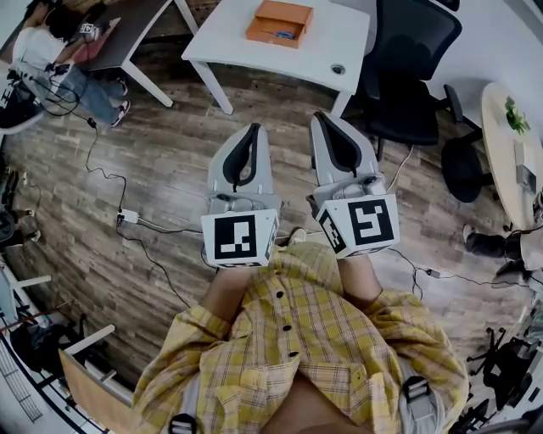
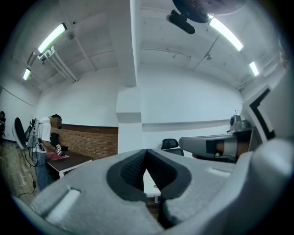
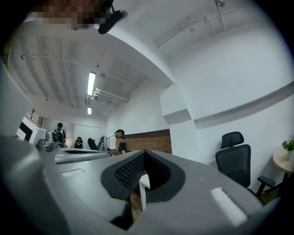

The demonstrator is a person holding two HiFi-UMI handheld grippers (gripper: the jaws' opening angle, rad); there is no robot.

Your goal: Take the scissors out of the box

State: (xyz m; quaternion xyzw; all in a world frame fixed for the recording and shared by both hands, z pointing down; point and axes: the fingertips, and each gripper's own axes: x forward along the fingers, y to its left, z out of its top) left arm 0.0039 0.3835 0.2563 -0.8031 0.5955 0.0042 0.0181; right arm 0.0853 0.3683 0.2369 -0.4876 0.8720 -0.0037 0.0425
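At the far left of the head view a seated person (image 1: 47, 47) works at a dark desk (image 1: 127, 30), and cables (image 1: 127, 219) trail over the wood floor (image 1: 170, 153) below them. Right of the cables, the left gripper (image 1: 252, 129) points level toward a white table (image 1: 246, 38). In its own view the jaws meet at the tips with nothing between them (image 2: 146, 153). The right gripper (image 1: 321, 117) is held just beside it, pointing the same way, and it too is closed and empty (image 3: 143, 156). The orange box (image 1: 280, 22) lies on the table, well apart from both grippers, with open floor and the table's legs between. Something bluish shows inside the box, too small to tell whether it is the scissors. A black chair (image 1: 416, 59) stands just right of the table, near the right gripper. At the right edge is a round table (image 1: 501, 144) bearing a small plant (image 1: 515, 114). The left gripper view shows a brick wall (image 2: 92, 141) behind the desk and the chair (image 2: 171, 144) past its tips. The right gripper view shows the same wall (image 3: 147, 140) and the chair (image 3: 234, 158) to its right. A yellow plaid shirt (image 1: 297, 339) fills the bottom of the head view.
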